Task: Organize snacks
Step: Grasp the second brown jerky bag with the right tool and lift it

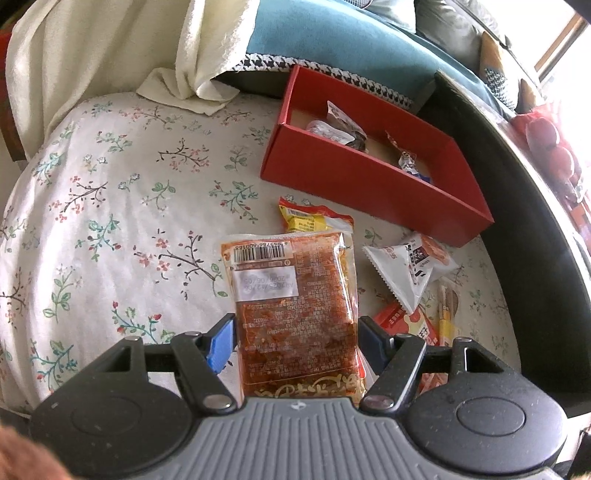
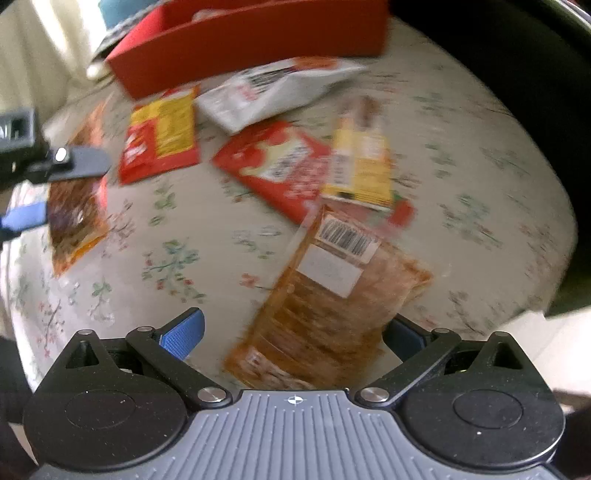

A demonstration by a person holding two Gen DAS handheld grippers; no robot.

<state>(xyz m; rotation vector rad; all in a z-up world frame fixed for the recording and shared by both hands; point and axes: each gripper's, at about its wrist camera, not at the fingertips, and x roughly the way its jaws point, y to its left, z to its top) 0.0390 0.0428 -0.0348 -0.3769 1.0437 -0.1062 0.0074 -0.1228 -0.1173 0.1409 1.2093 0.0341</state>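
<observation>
My left gripper (image 1: 295, 339) is shut on an orange-brown spicy snack packet (image 1: 295, 295) and holds it above the floral cloth. It shows at the left of the right wrist view (image 2: 77, 206). A red box (image 1: 369, 177) with several small wrapped snacks stands ahead to the right. My right gripper (image 2: 291, 332) is open, with a second orange packet (image 2: 325, 295) lying between its fingers, apart from the left one. That view is blurred. Loose packets lie near the box: red-yellow (image 2: 162, 136), white (image 2: 273, 88), red (image 2: 280, 166), yellow (image 2: 362, 162).
A floral tablecloth (image 1: 110, 221) covers the round table. A cream towel (image 1: 110, 48) hangs at the back left. A teal cushion (image 1: 332, 33) lies behind the box. A dark curved edge (image 1: 517, 184) bounds the table on the right.
</observation>
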